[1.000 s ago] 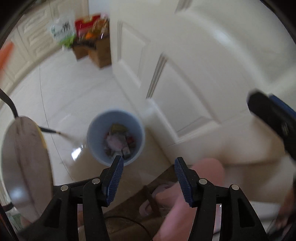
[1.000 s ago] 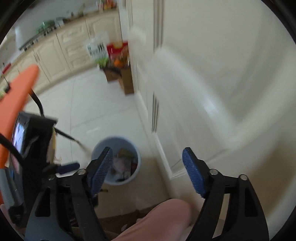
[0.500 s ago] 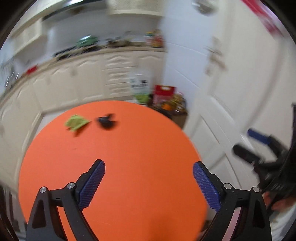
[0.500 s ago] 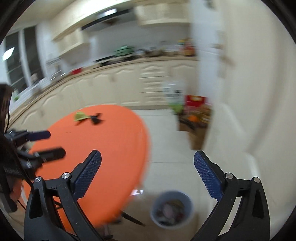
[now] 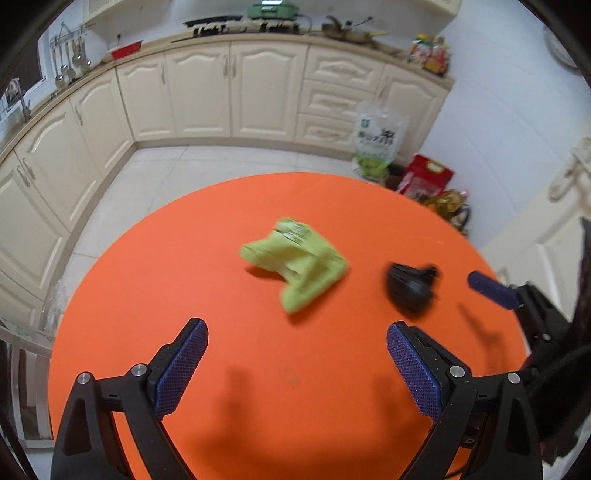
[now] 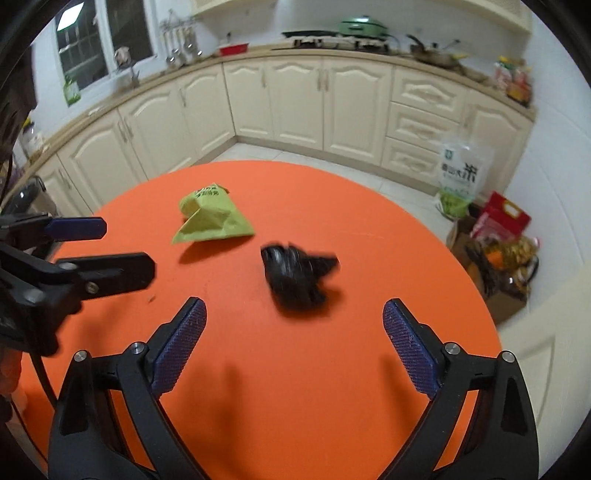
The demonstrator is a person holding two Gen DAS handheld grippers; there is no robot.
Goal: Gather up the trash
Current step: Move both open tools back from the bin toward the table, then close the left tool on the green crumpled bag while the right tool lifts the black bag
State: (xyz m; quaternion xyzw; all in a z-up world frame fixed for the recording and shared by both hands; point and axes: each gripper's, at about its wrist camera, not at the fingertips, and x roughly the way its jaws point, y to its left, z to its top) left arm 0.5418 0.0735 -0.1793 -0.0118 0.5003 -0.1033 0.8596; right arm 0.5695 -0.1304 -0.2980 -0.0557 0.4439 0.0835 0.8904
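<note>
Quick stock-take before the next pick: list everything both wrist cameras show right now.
table: one, orange, round, under both grippers
crumpled wrapper: one, lime green, lying mid-table
crumpled scrap: one, black, on the table right of the wrapper
cabinets: one run, cream, along the far walls
pot: one, green, on the counter
rice bag: one, white and green, on the floor by the drawers
box of packets: one, brown with red and orange packs, on the floor beside the table
left gripper: black with blue pads, open, empty
right gripper: black with blue pads, jaws closing, nothing between them
</note>
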